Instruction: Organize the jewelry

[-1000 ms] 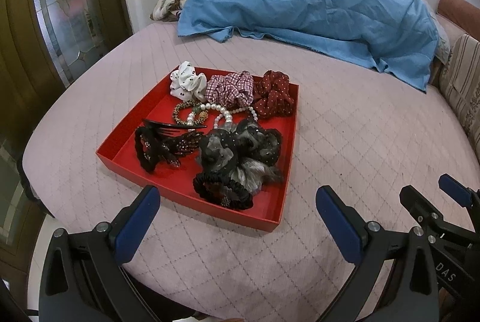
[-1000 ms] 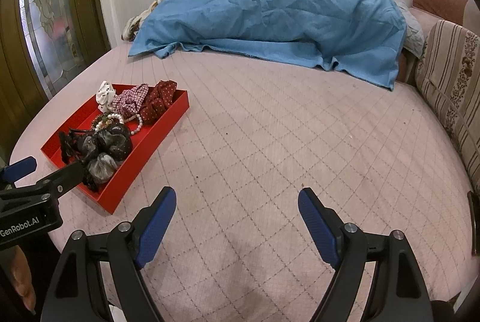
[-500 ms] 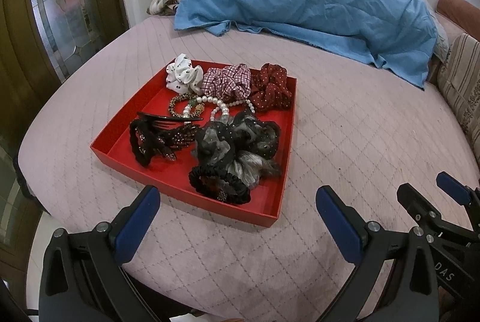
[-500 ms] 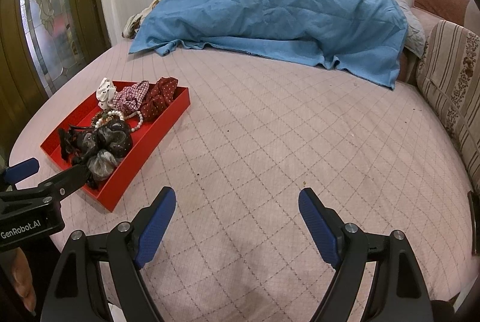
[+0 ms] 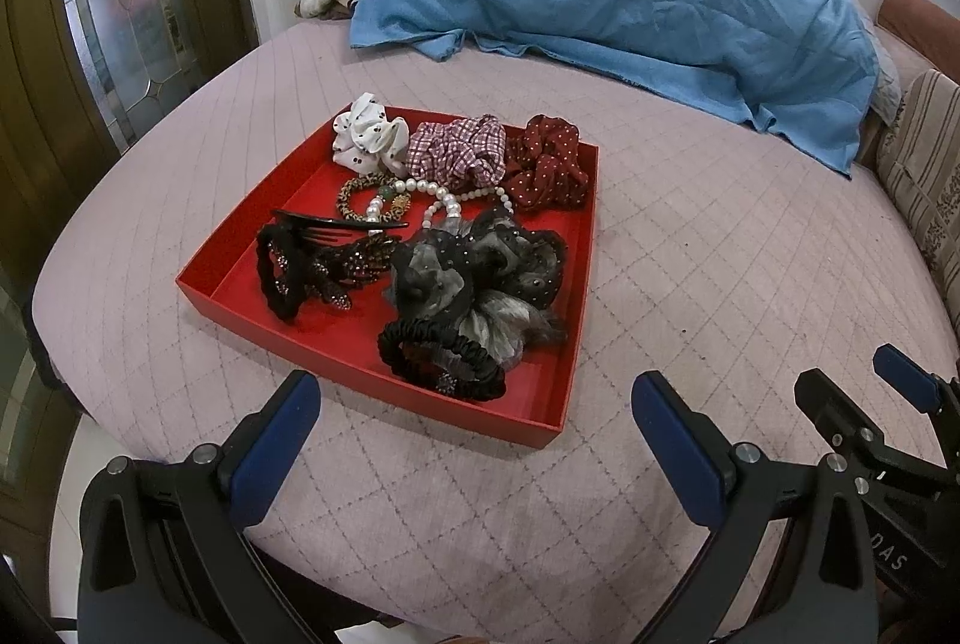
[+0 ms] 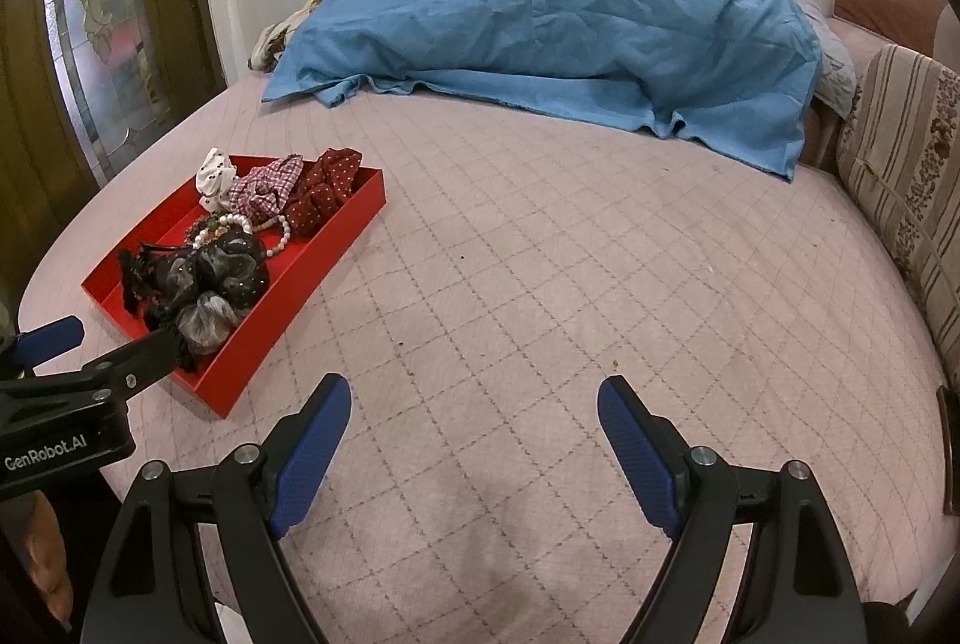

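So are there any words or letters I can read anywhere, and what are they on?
"GenRobot.AI": white letters on the black body of the left gripper, in the right camera's view.
"DAS": on the black body of the right gripper, cut off at the picture's edge, so maybe part of a longer word.
Nothing else carries writing.

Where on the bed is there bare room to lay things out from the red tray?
Bare pink bedspread lies between the red tray, the blue sheet and the striped cushion. The tray is crowded, bare only at its left edge.
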A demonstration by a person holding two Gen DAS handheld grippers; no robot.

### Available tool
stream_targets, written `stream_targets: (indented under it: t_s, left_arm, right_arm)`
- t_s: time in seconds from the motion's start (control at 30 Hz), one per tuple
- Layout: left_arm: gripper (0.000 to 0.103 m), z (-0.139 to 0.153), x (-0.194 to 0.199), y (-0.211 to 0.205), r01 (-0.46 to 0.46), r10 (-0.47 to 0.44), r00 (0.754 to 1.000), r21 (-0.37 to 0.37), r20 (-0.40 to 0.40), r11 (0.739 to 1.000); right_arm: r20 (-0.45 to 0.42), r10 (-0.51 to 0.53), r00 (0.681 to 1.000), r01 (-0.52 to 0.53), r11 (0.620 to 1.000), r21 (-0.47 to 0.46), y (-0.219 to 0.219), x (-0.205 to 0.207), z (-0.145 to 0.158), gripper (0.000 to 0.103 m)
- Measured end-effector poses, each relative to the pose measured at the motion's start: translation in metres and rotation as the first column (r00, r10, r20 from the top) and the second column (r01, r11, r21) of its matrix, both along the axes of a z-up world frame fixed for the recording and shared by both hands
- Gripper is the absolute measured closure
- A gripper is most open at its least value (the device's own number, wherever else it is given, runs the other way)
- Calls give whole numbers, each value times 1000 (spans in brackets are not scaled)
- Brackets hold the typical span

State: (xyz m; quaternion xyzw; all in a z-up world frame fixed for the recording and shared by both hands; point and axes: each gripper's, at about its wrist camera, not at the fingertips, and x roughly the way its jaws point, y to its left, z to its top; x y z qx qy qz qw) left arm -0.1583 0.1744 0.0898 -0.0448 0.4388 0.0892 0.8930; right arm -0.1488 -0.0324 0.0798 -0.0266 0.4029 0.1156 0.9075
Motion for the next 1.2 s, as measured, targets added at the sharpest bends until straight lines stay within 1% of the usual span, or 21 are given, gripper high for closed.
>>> stream_targets:
  t_s: [0.77,0.97,1.2]
  left_arm:
    - [0,-4,-1,5,-10,10,1000,-8,-9,1000]
    - [0,-2,-3,7,-19,19,1000,-2,9,1000]
    - [0,1,-4,8,-30,30,999,0,18,1000]
  right_arm:
    - [14,34,999,-34,999,-11,8,-2,2,14]
    - [40,45,998,-45,999,-13,10,-6,6,14]
    - [44,53,998,-53,999,-7,10,-6,8,14]
